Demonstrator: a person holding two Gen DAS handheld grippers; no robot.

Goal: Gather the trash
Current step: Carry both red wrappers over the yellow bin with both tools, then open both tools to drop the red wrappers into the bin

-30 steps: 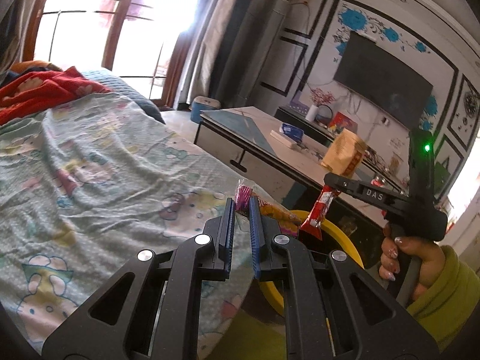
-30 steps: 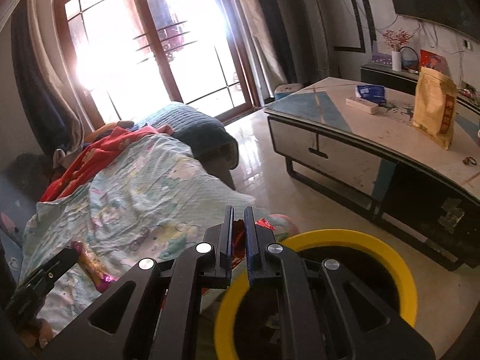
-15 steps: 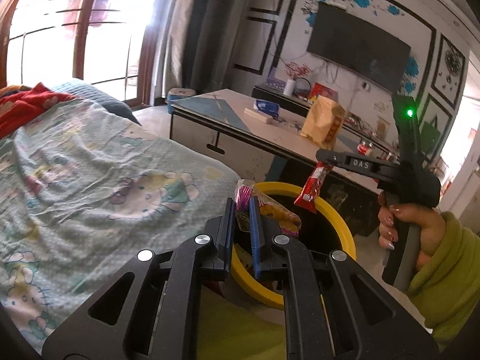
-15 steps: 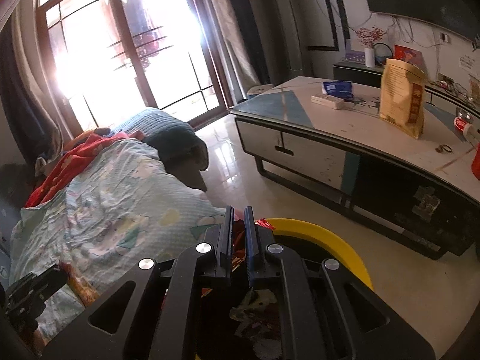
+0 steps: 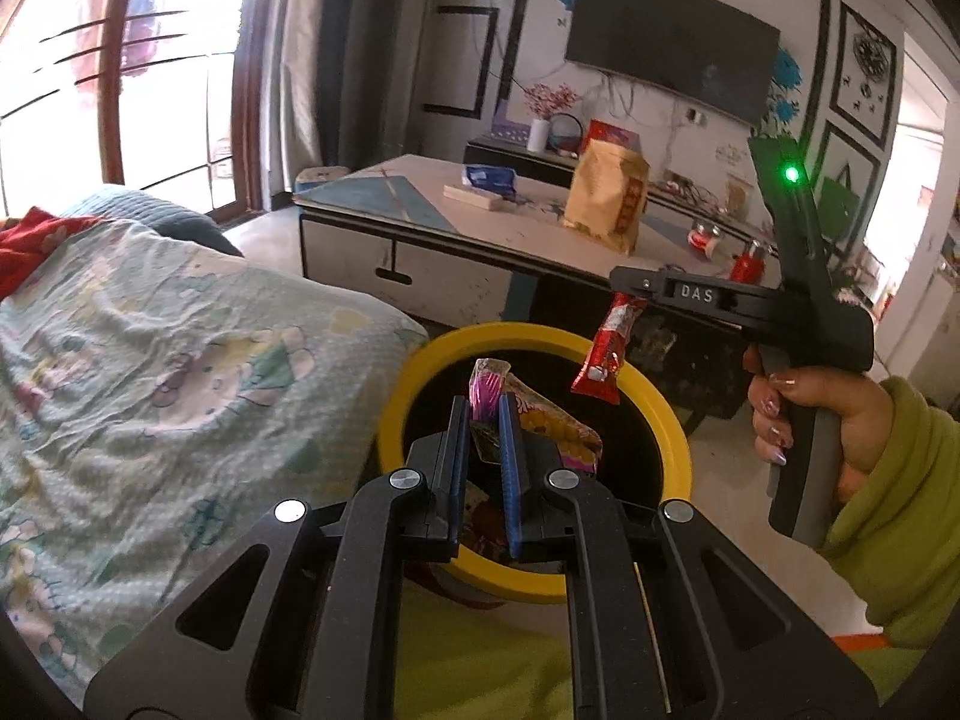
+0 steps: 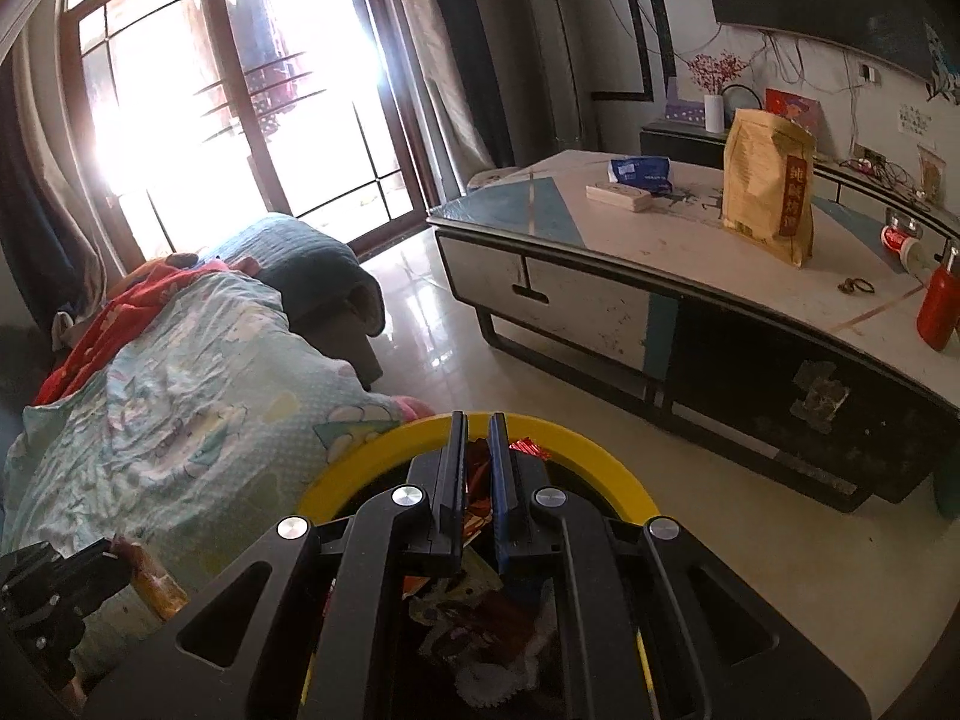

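Note:
A black trash bin with a yellow rim [image 5: 414, 372] stands on the floor beside the covered sofa. My left gripper [image 5: 479, 405] is shut on a crumpled pink and yellow wrapper [image 5: 489, 381] and holds it over the bin's mouth. My right gripper [image 5: 625, 295], held by a hand in a green sleeve, is shut on a red wrapper [image 5: 606, 354] that hangs over the bin's far rim. In the right wrist view the right gripper [image 6: 477, 420] is over the yellow rim [image 6: 360, 471], with the red wrapper [image 6: 528, 449] showing past its fingers. Other trash [image 6: 474, 630] lies inside the bin.
A pale green cartoon blanket [image 5: 150, 372] covers the sofa on the left. A low coffee table [image 6: 690, 276] stands beyond the bin, bearing a yellow paper bag [image 6: 768, 180], a blue pack and a red bottle [image 6: 939, 306]. Shiny tiled floor [image 6: 750, 540] lies between them.
Both grippers have moved off the blanket's edge and out over the bin with their wrappers. The bin's mouth now lies right under them.

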